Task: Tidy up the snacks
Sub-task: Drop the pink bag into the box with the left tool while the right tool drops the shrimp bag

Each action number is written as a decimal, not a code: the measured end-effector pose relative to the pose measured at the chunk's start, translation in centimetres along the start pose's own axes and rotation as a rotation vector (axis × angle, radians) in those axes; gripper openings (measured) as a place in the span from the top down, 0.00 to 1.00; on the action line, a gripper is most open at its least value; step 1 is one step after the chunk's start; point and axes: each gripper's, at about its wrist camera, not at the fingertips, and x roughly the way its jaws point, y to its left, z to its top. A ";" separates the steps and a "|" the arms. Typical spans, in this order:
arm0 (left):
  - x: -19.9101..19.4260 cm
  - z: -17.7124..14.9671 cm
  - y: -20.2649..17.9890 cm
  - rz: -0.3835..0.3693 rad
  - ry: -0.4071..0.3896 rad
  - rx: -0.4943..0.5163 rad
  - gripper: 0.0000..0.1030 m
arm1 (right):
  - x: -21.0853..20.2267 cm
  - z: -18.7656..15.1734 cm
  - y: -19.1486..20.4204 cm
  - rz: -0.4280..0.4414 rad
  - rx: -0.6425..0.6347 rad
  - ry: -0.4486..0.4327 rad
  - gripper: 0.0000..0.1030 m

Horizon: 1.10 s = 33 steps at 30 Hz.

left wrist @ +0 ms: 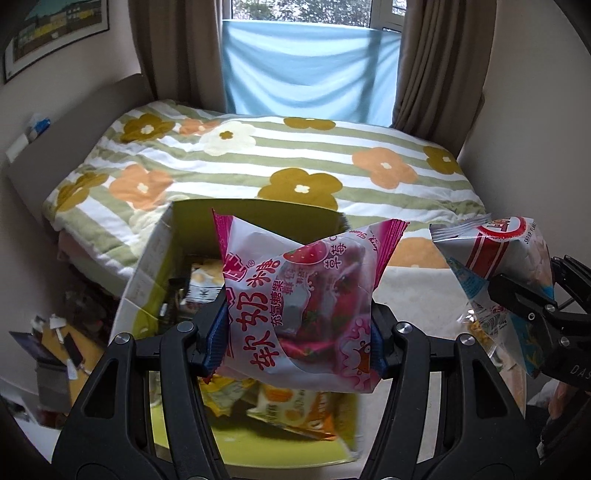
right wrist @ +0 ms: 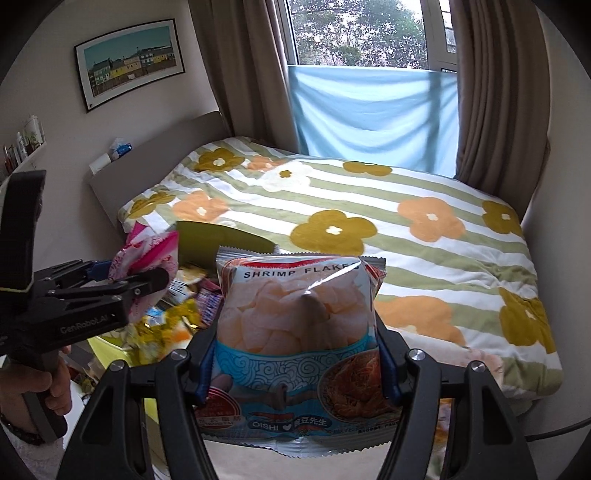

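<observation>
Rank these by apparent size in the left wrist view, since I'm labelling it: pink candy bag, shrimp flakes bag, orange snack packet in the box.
1. Pink candy bag, though nearness inflates it.
2. Shrimp flakes bag, partly hidden.
3. Orange snack packet, mostly covered, so unsure.

soft window point(right wrist: 358, 33) daylight; fisheye edges dark, perhaps slightly blurred.

Black gripper point(right wrist: 92, 280) frames, silver screws, blue-padded fingers point(left wrist: 216, 336), white "GenRoboAI" lettering.
</observation>
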 end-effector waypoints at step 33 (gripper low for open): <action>4.5 -5.6 9.9 -0.054 0.143 0.153 0.00 | 10.4 1.9 10.7 -0.012 0.035 0.146 0.38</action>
